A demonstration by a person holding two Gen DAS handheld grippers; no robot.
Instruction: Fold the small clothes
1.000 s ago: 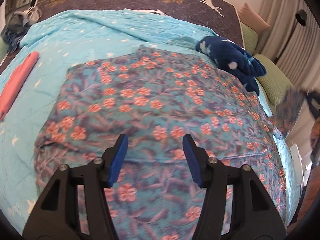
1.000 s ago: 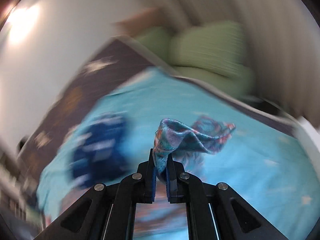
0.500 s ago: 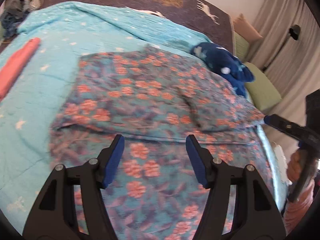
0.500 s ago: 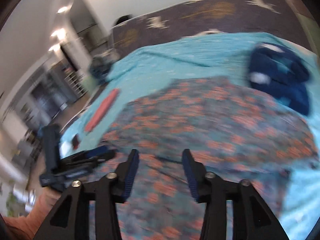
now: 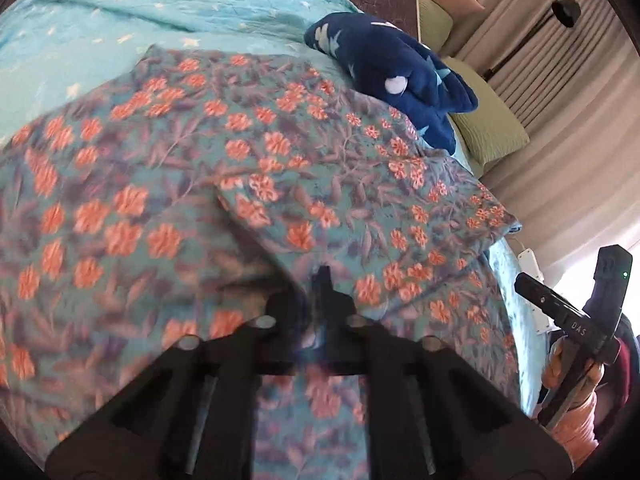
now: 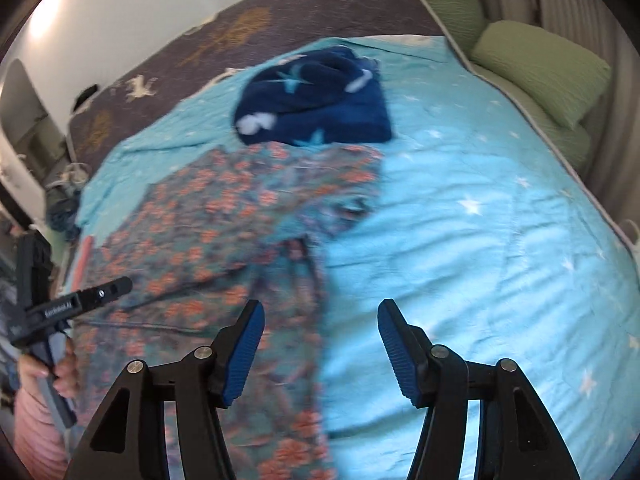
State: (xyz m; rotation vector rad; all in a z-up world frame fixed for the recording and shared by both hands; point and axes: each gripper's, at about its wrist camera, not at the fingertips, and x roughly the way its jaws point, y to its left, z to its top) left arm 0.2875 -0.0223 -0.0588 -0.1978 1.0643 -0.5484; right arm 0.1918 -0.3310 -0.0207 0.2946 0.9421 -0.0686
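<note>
A teal garment with orange flowers (image 5: 200, 168) lies spread on the light blue bedspread (image 5: 100, 20), one flap folded over across it. My left gripper (image 5: 322, 280) is shut on the floral cloth near its front edge; the image is blurred there. My right gripper (image 6: 320, 340) is open and empty, above the garment's right edge (image 6: 296, 300) and the bedspread (image 6: 480, 240). The floral garment also shows in the right wrist view (image 6: 208, 220). Each gripper shows in the other's view, the right one (image 5: 560, 312) and the left one (image 6: 72, 300).
A dark blue starred garment (image 5: 392, 68) lies bunched beyond the floral one, also in the right wrist view (image 6: 316, 100). Green cushions (image 6: 540, 68) sit at the bed's right side. A coral strip (image 6: 82, 260) lies at the far left. Curtains (image 5: 560, 80) hang beyond the bed.
My left gripper has closed on the floral cloth. My right gripper let go of the cloth it held a second ago, opened, and now faces the bed's right side.
</note>
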